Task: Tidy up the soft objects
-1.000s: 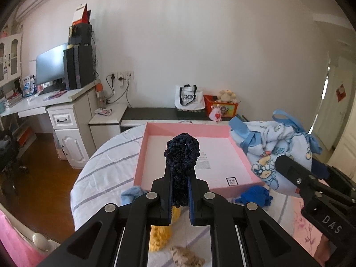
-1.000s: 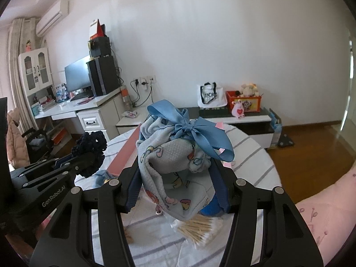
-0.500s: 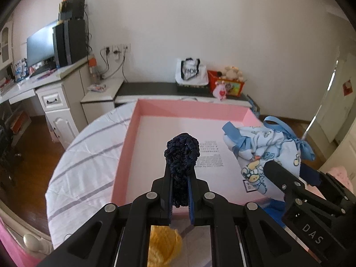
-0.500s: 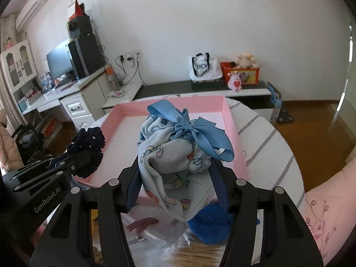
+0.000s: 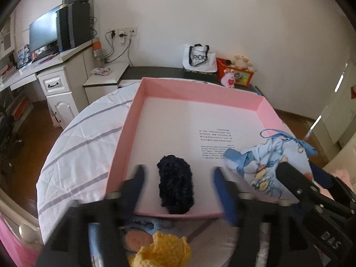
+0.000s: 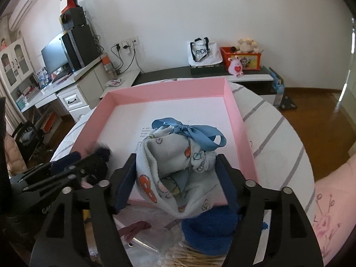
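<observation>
A pink shallow box (image 5: 265,109) (image 6: 240,120) lies on the round striped table. A dark navy crochet piece (image 5: 175,187) lies inside the box at its near edge, free between the spread fingers of my left gripper (image 5: 178,178), which is open. It also shows in the right wrist view (image 6: 100,155). My right gripper (image 6: 178,164) stands wide, with a pale blue printed pouch (image 6: 171,162) with a blue ribbon bow between its fingers, over the box's near right part. The pouch also shows in the left wrist view (image 5: 267,166).
Near the table's front lie a yellow knitted piece (image 5: 164,251), a blue fuzzy piece (image 6: 209,227), a maroon band (image 6: 138,227) and a bundle of cotton swabs (image 6: 191,255). A desk with a monitor (image 5: 44,33) stands at the left, a low cabinet with a bag behind.
My left gripper has opened and let go of the navy piece, which now lies in the box. Both grippers have moved forward and down over the box. My right gripper's fingers have spread.
</observation>
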The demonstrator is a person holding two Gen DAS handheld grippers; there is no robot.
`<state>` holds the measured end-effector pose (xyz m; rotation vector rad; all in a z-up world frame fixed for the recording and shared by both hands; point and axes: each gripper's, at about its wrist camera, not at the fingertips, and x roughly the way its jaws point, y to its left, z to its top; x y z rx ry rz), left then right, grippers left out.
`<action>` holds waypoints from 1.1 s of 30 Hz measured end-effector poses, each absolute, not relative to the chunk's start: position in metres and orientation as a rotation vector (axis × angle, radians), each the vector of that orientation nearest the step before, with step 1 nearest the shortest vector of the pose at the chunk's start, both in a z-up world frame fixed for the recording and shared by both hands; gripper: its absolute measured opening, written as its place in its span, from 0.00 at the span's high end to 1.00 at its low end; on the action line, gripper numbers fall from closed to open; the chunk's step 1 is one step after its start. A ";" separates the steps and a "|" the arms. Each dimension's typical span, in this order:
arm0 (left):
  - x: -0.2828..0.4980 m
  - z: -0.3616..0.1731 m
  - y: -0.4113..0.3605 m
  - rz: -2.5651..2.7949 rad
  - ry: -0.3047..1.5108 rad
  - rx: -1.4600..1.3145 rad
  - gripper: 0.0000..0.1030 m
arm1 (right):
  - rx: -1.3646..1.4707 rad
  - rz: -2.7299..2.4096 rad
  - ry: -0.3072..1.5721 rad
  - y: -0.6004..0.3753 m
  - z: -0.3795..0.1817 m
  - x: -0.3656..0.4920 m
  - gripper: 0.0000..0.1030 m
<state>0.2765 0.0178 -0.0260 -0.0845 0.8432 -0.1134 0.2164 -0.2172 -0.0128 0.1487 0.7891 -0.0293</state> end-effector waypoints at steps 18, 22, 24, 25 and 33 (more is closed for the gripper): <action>0.236 -0.031 0.027 -0.102 0.814 -0.089 0.23 | 0.107 -0.108 0.747 -0.224 0.002 0.197 0.01; 0.229 -0.026 0.029 -0.096 0.805 -0.083 0.23 | 0.108 -0.113 0.748 -0.225 0.004 0.194 0.00; 0.225 -0.024 0.029 -0.093 0.800 -0.081 0.23 | 0.107 -0.117 0.746 -0.226 0.005 0.192 0.00; 0.221 -0.022 0.030 -0.089 0.795 -0.079 0.23 | 0.106 -0.119 0.745 -0.226 0.005 0.190 0.00; 0.189 -0.009 0.030 -0.079 0.769 -0.071 0.20 | 0.095 -0.118 0.722 -0.225 0.016 0.175 0.00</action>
